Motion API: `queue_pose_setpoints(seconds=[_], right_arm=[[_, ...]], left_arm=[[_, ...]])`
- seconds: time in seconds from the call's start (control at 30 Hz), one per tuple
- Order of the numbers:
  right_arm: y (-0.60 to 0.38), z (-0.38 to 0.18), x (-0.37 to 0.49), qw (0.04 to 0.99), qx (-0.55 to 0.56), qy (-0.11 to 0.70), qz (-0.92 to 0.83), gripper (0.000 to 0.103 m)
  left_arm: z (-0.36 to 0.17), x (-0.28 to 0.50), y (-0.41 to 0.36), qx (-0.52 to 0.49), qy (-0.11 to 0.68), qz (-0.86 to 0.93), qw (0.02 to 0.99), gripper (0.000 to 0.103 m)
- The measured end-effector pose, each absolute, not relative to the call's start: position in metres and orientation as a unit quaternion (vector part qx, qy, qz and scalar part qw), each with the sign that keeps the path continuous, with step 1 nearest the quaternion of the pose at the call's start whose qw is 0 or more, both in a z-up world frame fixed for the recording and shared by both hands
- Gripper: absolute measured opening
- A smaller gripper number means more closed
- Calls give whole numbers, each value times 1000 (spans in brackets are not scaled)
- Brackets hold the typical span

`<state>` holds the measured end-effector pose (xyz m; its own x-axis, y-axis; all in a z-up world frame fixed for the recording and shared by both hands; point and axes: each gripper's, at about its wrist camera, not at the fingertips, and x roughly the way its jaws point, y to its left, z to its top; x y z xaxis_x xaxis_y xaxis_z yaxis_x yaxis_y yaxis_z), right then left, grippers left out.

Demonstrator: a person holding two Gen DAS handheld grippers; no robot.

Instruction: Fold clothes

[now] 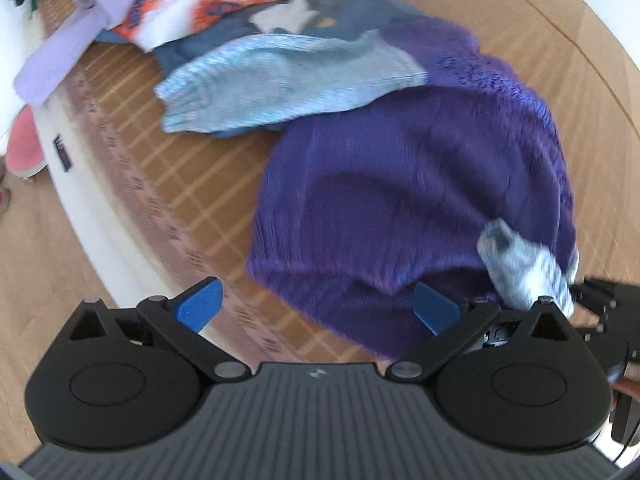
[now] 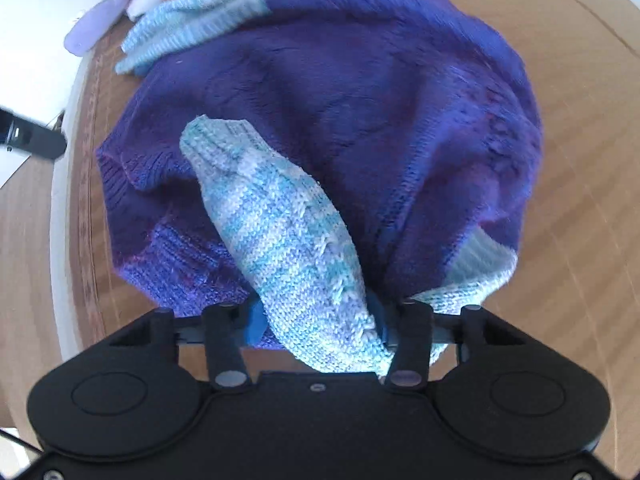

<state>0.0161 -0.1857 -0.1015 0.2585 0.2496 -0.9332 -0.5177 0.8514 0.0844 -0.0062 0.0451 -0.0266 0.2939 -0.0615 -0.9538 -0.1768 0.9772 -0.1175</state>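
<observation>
black hand-held gripper [image 1: 318, 306], blue fingertips [image 1: 200, 304]

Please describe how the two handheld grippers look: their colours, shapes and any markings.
Both grippers are matte black. The left gripper has a ribbed dark grey top plate with a small logo, two round black discs, angular linkage arms with silver rivets and blue finger pads. The right gripper has the same discs, arms, rivets and blue pads, with a smoother black top.

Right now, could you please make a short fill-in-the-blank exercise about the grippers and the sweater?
1. The right gripper is shut on a light blue ____ of the purple sweater.
2. The left gripper is ____ and holds nothing.
3. The sweater lies on a woven ____.
4. The body of the sweater is ____ in colour.

Missing words: sleeve; open; mat; purple
</observation>
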Motion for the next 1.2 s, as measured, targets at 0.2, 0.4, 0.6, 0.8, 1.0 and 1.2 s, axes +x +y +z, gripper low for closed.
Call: queue_pose_setpoints(seconds=[0.2, 0.4, 0.6, 0.8, 1.0, 1.2], right_arm=[[-267, -102, -63, 765, -122, 595, 214, 49], [-366, -108, -159, 738, -100, 643, 180, 49], [-461, -111, -253, 732, -37, 667, 139, 50], [-512, -114, -340, 735, 5, 667, 123, 50], [-550, -70, -383, 761, 53, 632, 133, 79], [-579, -11, -366, 825, 176, 528, 101, 79]], left_arm=[[-25, -16, -14, -76, 602, -4, 795, 103], [-31, -49, -102, -39, 613, -47, 788, 103], [-40, -86, -197, -1, 622, -86, 779, 103], [-50, -118, -279, 29, 628, -108, 770, 103], [-54, -124, -337, 88, 613, -140, 773, 103], [-56, -114, -383, 156, 594, -187, 767, 103]])
